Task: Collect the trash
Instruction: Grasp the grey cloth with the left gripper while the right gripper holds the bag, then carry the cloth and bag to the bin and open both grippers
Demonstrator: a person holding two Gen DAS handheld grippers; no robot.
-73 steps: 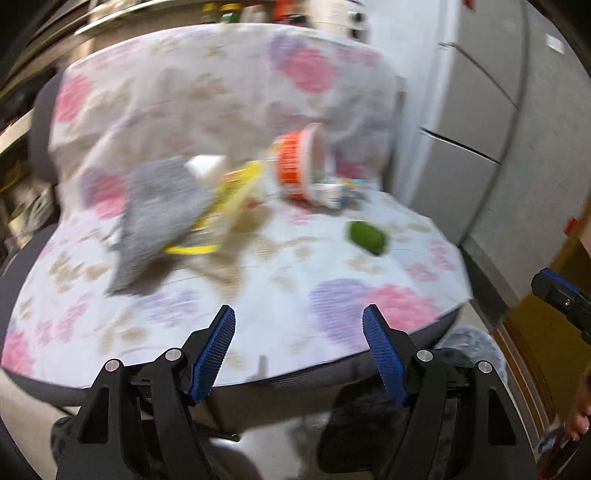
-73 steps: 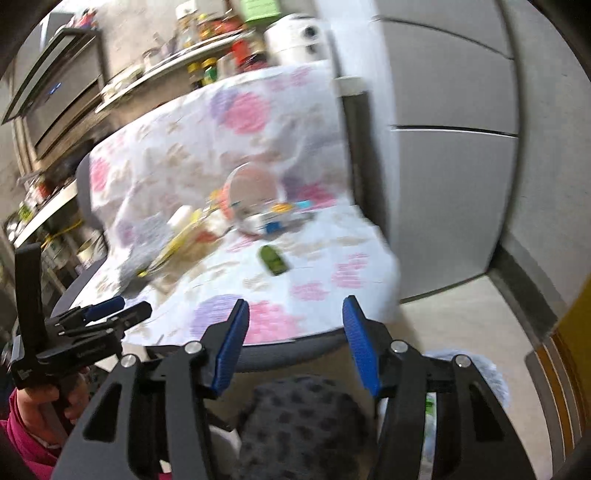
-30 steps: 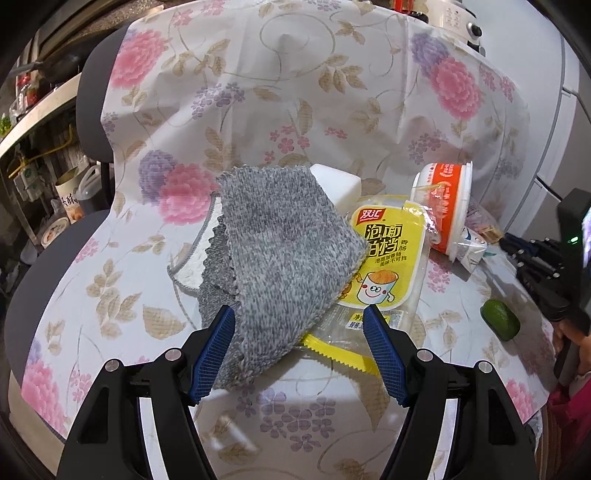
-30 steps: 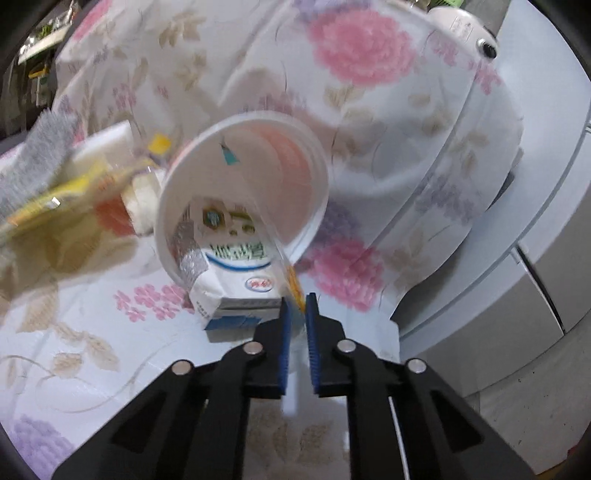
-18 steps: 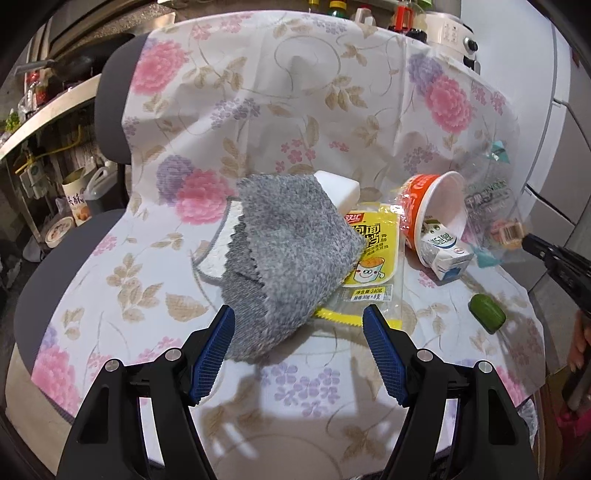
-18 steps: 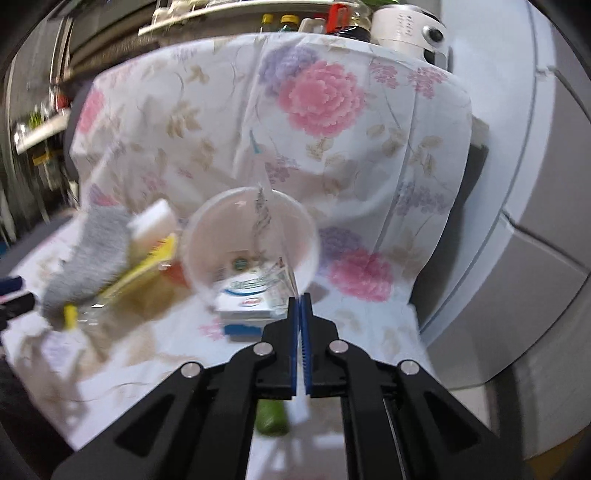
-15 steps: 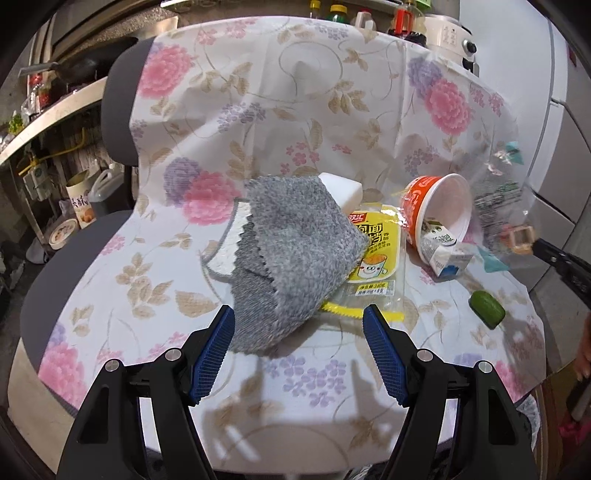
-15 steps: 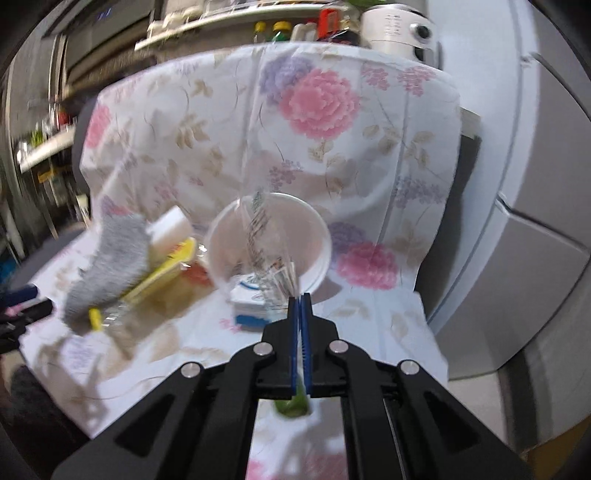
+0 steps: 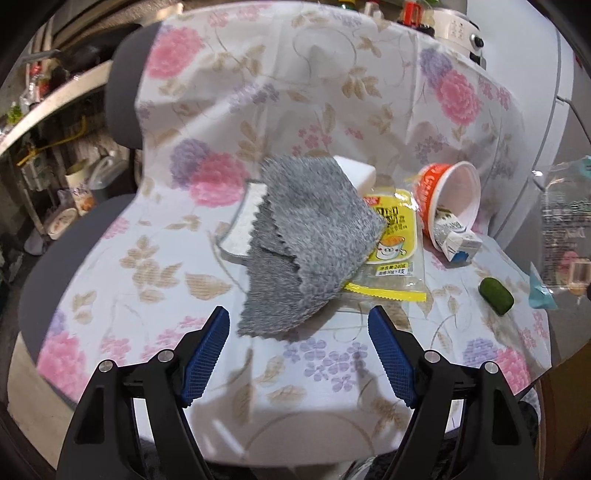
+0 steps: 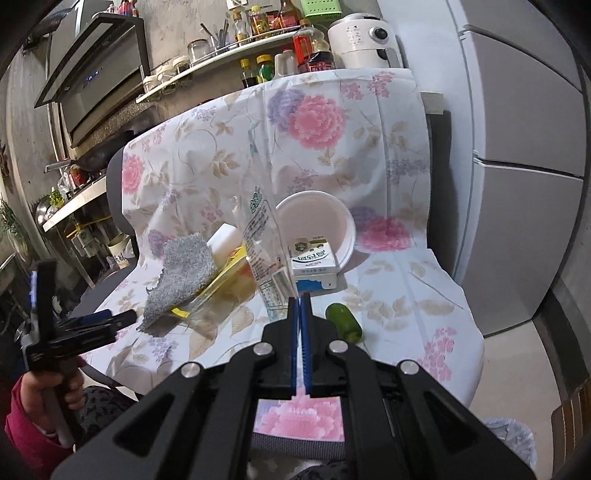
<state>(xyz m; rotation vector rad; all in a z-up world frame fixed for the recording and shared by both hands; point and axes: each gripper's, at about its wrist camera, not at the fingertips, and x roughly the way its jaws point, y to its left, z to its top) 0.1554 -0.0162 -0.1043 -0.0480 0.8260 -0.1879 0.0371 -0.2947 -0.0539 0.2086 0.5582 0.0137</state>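
My right gripper (image 10: pixel 300 297) is shut on a clear plastic wrapper (image 10: pixel 264 236) and holds it up above the chair seat; the wrapper also shows at the right edge of the left wrist view (image 9: pixel 563 229). My left gripper (image 9: pixel 298 325) is open and empty, in front of a grey cloth (image 9: pixel 306 240). On the seat lie a yellow snack packet (image 9: pixel 395 254), a tipped orange noodle cup (image 9: pixel 448 199) with a milk carton (image 9: pixel 456 242) at its mouth, a white block (image 9: pixel 356 171) and a small green item (image 9: pixel 495 290).
A flower-patterned sheet (image 9: pixel 295 92) covers the chair seat and back. A grey fridge (image 10: pixel 524 147) stands to the right. A kitchen shelf with bottles (image 10: pixel 273 26) is behind. A bin with a plastic liner (image 10: pixel 511 439) sits on the floor at lower right.
My right gripper closed on the clear wrapper by the cup and pulled back and up with it. My left gripper drew back from the grey cloth, still open.
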